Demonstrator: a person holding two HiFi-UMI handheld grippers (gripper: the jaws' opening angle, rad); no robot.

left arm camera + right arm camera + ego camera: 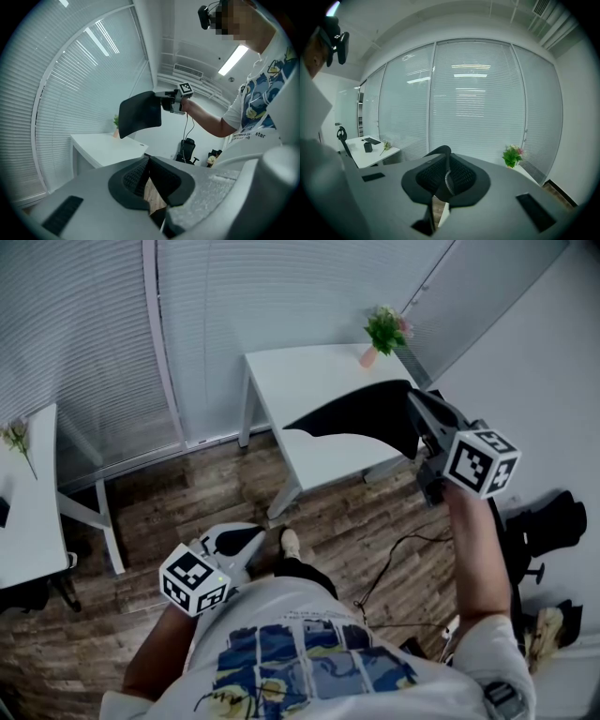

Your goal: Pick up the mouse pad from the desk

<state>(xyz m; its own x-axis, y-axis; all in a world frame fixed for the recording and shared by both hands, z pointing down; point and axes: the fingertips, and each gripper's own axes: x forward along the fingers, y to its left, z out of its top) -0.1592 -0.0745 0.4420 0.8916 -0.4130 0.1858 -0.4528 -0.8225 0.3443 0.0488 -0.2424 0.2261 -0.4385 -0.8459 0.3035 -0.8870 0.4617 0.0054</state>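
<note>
Head view, nearest item: person's white T-shirt (309, 652) with a blue print, at 6 o'clock, filling the bottom edge.

Left gripper (251, 536): at 7 to 8 o'clock, low, close to the body, over the wood floor (178, 507). In its own view the pads meet at the tips with nothing between them. A wedge of floor shows behind the contact line. Judged parked out of the way, since the task needs one hand only.

Right gripper (417, 407): at 2 o'clock, arm stretched forward. Jaws are pinched down on the right-hand edge of the mouse pad (361, 413). Its own view shows a thin dark edge clamped between the pads, with the sheet curling up past the tips.

Mouse pad: black, thin and flexible, clear of the desk (309, 371) and held in the air above its near right part. The left gripper view confirms that it hangs free, with a visible gap down to the desk top. It bows from the single grip point, as a soft sheet held by one edge would.

Desk: white, at 12 to 1 o'clock. A small potted plant (384, 332) stands at its far right corner, well apart from the pad.

Judgement: the pick-up looks essentially complete. Remaining risk is the pad slipping from an edge-only pinch.
</note>
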